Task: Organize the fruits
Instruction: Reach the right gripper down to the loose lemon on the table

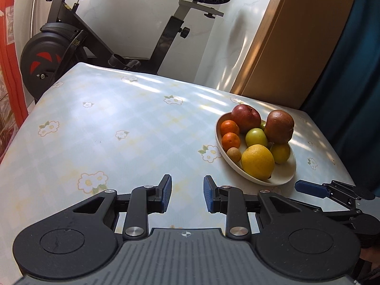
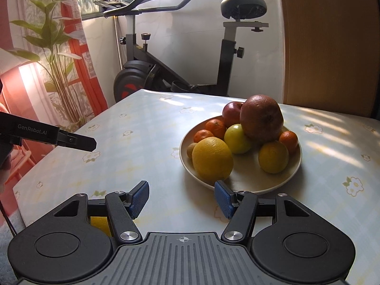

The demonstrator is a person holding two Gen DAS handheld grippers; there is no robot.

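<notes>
Piled on a shallow cream ceramic plate (image 2: pixel 261 191), right of centre on the glossy flower-printed tablecloth (image 1: pixel 118 118): pebbly yellow citrus (image 2: pixel 212 158), smooth green-yellow round fruits (image 2: pixel 237 139), small orange mandarins (image 2: pixel 215 128), waxy red apple (image 1: pixel 245 118), dull russet pomegranate (image 2: pixel 261 118). Shows left gripper (image 1: pixel 187 194) with ribbed blue pads narrowly parted, gripping nothing. Shows right gripper (image 2: pixel 181 198) spread wider, empty, just short of the plate's near rim.

The left black plastic hand-held gripper (image 1: pixel 187 196) has blue ribbed pads (image 1: pixel 166 193), silver screws and a grey ribbed base; "GenRobot.AI" is printed on its side.
</notes>
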